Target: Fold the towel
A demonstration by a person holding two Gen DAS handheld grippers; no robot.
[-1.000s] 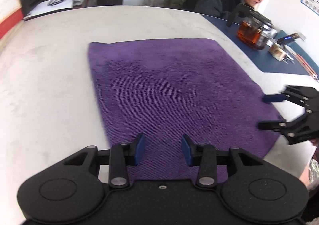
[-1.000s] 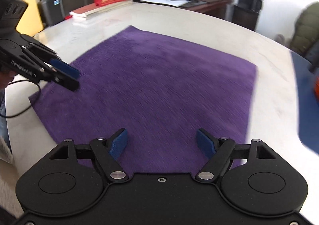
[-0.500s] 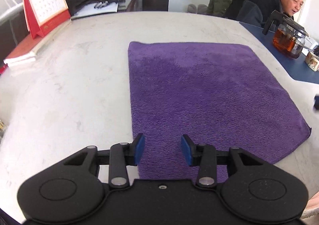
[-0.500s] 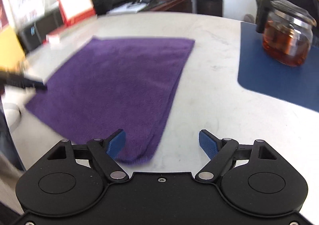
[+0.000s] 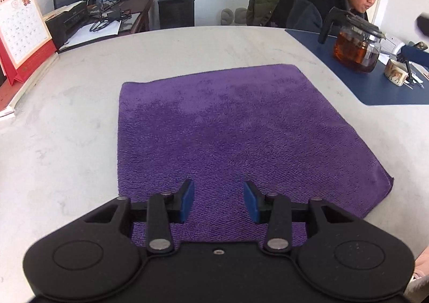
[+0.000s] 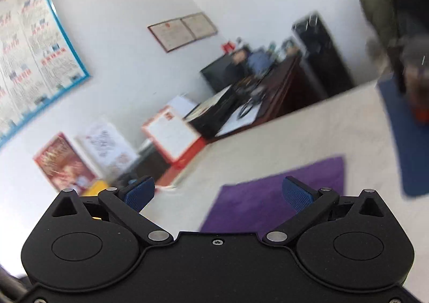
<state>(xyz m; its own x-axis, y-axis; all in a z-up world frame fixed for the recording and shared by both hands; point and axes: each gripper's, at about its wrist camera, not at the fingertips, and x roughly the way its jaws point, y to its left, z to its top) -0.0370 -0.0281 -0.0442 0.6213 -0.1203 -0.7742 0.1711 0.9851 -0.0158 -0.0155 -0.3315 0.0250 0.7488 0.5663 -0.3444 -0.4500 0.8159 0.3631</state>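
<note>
Towel, soft and limp, lies flat on the tabletop; a near corner is best pinched. Left gripper jaws are held partly spread, empty; right gripper jaws are opening, empty.

One towel lies on one worktop. One teapot (amber liquid inside) stands on one blue mat. One calendar, one seated person, two framed certificates.

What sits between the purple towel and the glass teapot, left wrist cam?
Bare table top, then the edge of the blue mat under the teapot. Nothing else between it and the towel; left wrist view.
</note>
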